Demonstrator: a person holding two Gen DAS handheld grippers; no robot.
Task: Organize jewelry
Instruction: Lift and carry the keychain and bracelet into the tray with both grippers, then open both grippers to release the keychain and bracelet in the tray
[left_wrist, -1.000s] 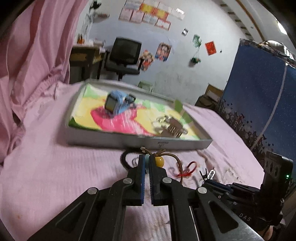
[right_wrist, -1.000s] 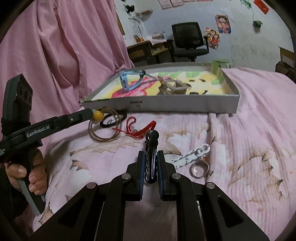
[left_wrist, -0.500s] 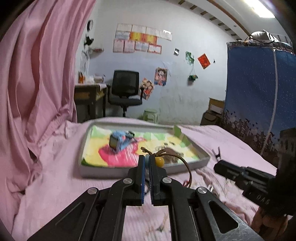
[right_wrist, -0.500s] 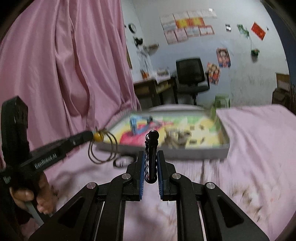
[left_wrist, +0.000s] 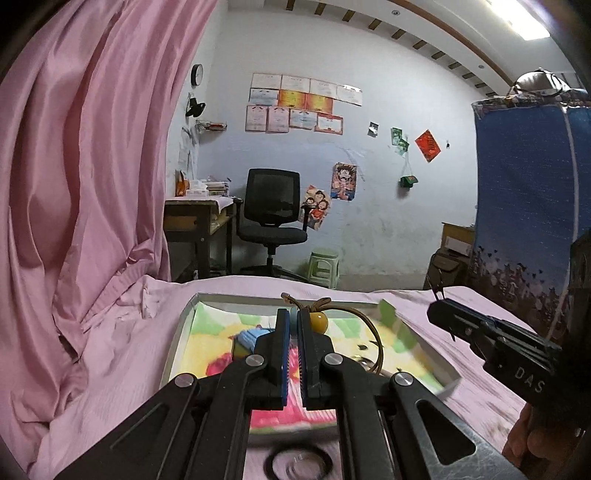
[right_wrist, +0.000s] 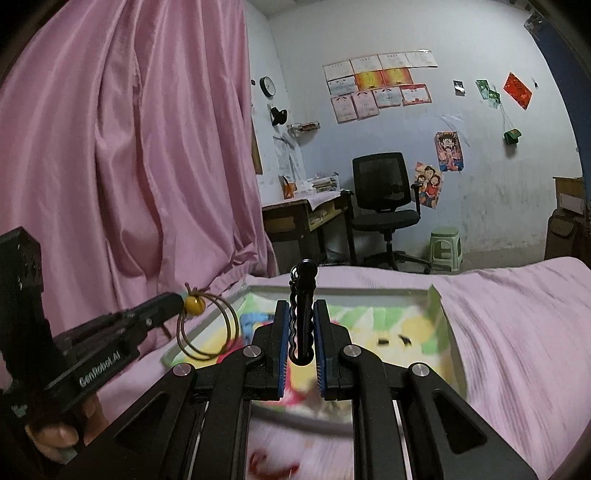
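Observation:
My left gripper (left_wrist: 290, 320) is shut on a brown cord bracelet (left_wrist: 371, 334) with a yellow bead (left_wrist: 318, 322); its loops hang over the near left corner of the tray in the right wrist view (right_wrist: 207, 330). My right gripper (right_wrist: 302, 310) is shut on a black wavy hair clip (right_wrist: 302, 295), held upright above the grey tray (right_wrist: 332, 291) with the colourful liner. A blue watch (left_wrist: 248, 338) lies in the tray, partly hidden behind my left fingers. The other gripper shows at the right of the left wrist view (left_wrist: 491, 339).
Pink bedsheet (right_wrist: 517, 325) surrounds the tray. A black ring-shaped item (left_wrist: 297, 463) and red cord (right_wrist: 273, 467) lie on the sheet below the grippers. Pink curtain (left_wrist: 81, 184) hangs on the left. A desk, office chair (left_wrist: 273, 218) and green stool stand beyond the bed.
Both grippers have risen from the bedsheet and moved forward over the tray, carrying the bracelet and the hair clip. The views have tilted up toward the room.

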